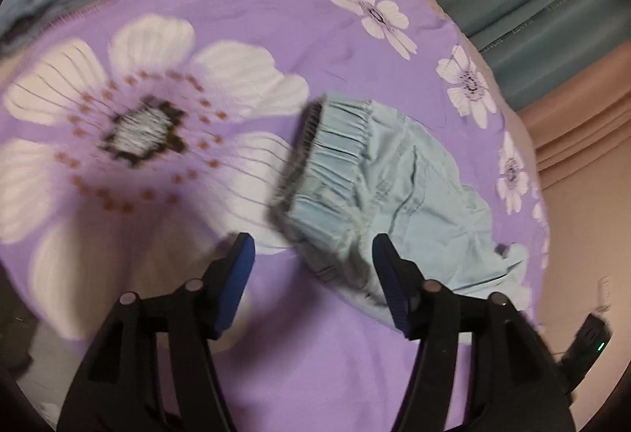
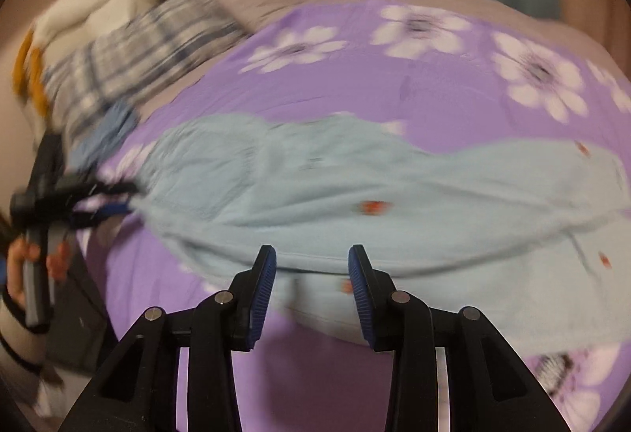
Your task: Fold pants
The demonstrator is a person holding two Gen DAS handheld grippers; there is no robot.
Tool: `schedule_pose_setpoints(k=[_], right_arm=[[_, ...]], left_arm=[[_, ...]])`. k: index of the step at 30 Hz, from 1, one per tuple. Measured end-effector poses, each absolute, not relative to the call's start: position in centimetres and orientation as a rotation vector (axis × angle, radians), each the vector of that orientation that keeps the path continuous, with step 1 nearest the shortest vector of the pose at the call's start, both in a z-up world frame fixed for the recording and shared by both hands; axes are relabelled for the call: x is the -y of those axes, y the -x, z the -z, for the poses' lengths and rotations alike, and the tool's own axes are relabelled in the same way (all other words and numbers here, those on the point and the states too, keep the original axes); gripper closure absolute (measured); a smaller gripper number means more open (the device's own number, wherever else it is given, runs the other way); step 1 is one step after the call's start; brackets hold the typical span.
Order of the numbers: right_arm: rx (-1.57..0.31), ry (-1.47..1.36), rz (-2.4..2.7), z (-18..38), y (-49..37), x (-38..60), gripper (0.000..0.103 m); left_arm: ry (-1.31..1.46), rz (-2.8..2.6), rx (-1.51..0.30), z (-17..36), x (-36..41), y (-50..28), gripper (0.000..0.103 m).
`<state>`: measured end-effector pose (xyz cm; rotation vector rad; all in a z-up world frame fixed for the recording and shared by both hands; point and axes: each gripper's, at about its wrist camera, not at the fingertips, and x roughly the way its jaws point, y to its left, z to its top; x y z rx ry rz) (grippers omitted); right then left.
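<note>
Lying on purple sheet [image 1: 299, 10]: pants [image 2: 315, 187] | plaid cloth [image 2: 130, 53] beyond | both hand-held grippers [image 1: 311, 246] [image 2: 311, 258] apart

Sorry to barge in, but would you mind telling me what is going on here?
A person is folding light blue pants on a purple floral bedspread, with a handheld gripper in each hand. Both the left gripper and the right gripper are open, holding nothing, just over the fabric. The pants lie bunched, waistband toward the left gripper. Both views are blurred.
</note>
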<state>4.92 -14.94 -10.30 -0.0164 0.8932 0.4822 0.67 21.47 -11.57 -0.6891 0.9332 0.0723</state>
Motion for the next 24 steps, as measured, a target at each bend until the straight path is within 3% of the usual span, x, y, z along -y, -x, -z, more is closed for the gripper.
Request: schedule_pose_setpoints(k=[5, 13, 24], right_arm=[[-0.897, -0.260, -0.250, 10.0, -6.3, 25.5, 0.062], [-0.810, -0.914, -0.023, 13.7, -8.1, 40.0, 0.062], [-0.864, -0.993, 0.048, 17.1, -15.5, 41.2, 0.062]], left_arm=[[0.569, -0.082, -0.900, 9.7, -20.2, -0.1, 0.041], [0.305, 0.207, -0.935, 8.4, -8.7, -4.2, 0.041], [-0.158, 0.427, -1.002, 13.1, 7.0, -7.8, 0.042]])
